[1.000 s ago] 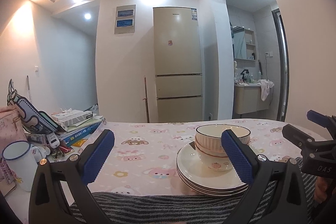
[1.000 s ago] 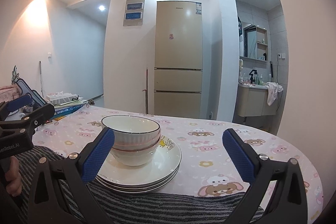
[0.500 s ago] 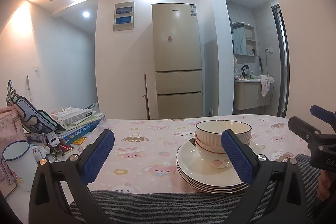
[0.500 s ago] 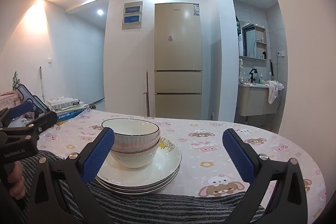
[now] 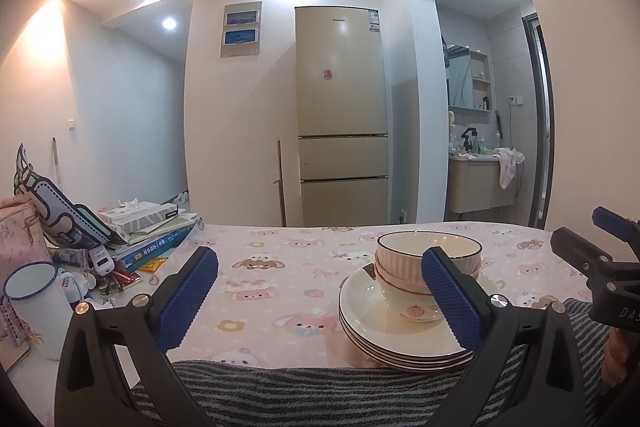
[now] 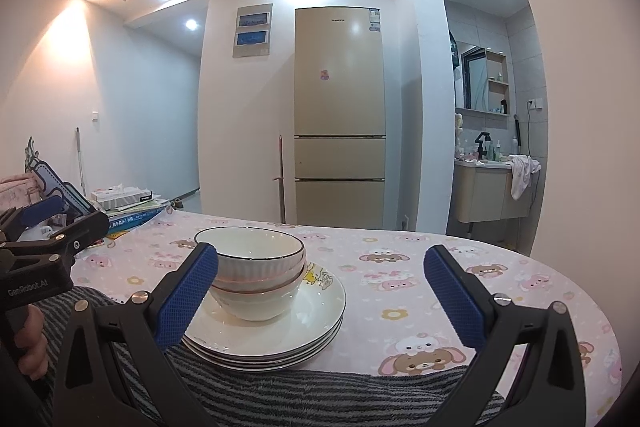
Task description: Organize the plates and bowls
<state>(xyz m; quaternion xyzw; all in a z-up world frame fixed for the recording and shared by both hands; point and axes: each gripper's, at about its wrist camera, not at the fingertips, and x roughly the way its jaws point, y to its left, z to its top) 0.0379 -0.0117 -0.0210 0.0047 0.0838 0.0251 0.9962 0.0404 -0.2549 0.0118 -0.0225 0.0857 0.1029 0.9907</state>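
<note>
While the left wrist view looks across the pink cartoon-print tabletop (image 5: 280, 267), the left claw (image 5: 320, 291) hovers low over its near edge with its blue-padded fingers (image 5: 188, 295) spread wide and nothing between them. A stack of cream, dark-rimmed plates (image 5: 384, 331) sits at the near right of the tabletop, just behind the right-hand finger, and a nest of white ribbed bowls (image 5: 404, 263) rests on the top plate, the uppermost one edged with a thin black line. A grey-and-black striped cloth (image 5: 304, 391) lies along the near edge, below the plates. At the far left are a white enamel mug with a blue rim (image 5: 36, 307), a pile of books and boxes (image 5: 152, 227) and a pink bag (image 5: 18, 231). The right claw (image 5: 600, 251) shows at the right edge, held by a hand (image 5: 616, 359). A tall beige refrigerator (image 5: 340, 115) stands against the far wall.

From the right wrist view, the right claw (image 6: 320, 295) is likewise spread wide and empty, above the striped cloth (image 6: 320, 395). The plates (image 6: 316, 311) and bowls (image 6: 260, 267) sit at the near left, partly behind the left-hand finger (image 6: 188, 295), while the space between the fingers is mostly bare tabletop (image 6: 400, 287). The left claw (image 6: 48, 227) juts in at the left edge, gripped by a hand (image 6: 32, 347). The refrigerator (image 6: 340, 115) stands at the far centre.
</note>
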